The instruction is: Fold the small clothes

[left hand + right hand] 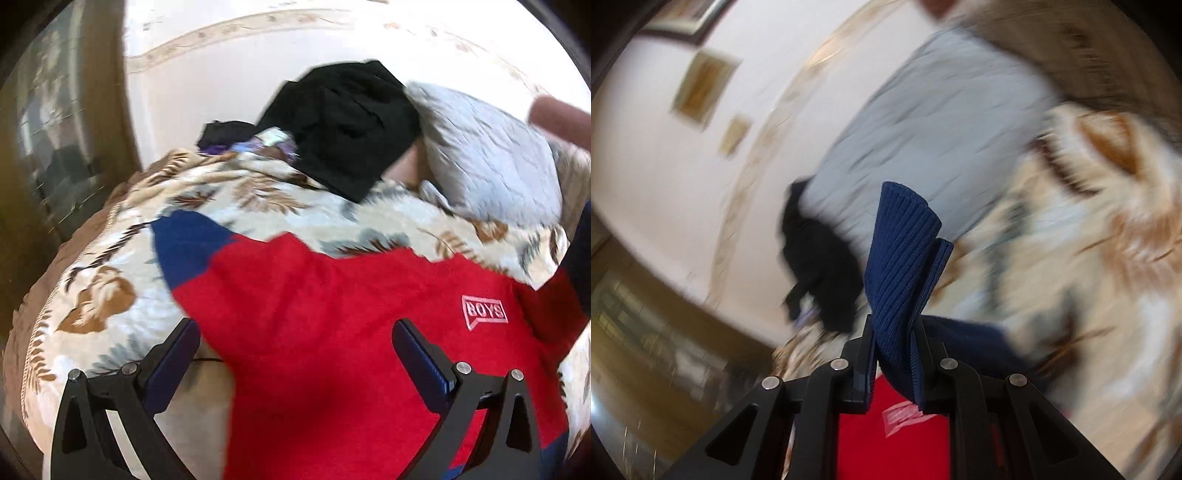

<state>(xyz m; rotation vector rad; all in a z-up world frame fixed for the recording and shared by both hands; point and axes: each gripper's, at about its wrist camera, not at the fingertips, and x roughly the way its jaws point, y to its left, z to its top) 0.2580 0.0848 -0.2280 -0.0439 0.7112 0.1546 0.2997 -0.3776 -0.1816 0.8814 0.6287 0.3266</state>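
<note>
A red sweater (332,332) with blue sleeves and a "BOYS" patch (484,312) lies spread on a floral bedspread (258,195). My left gripper (299,350) hovers open over the sweater's body, and its pads press on nothing. One blue sleeve (188,247) lies flat at the left; the other (580,258) rises off the bed at the right edge. In the right wrist view my right gripper (894,332) is shut on that sleeve's ribbed blue cuff (905,251), which sticks up past the fingers. The red sweater (894,443) hangs below it.
A black garment (343,125) lies crumpled further back on the bed, beside a grey quilted pillow (487,155). A purple-patterned cloth (266,144) peeks out under the black one. A pale wall stands behind, with wooden furniture (74,147) at the left. The right view is motion-blurred.
</note>
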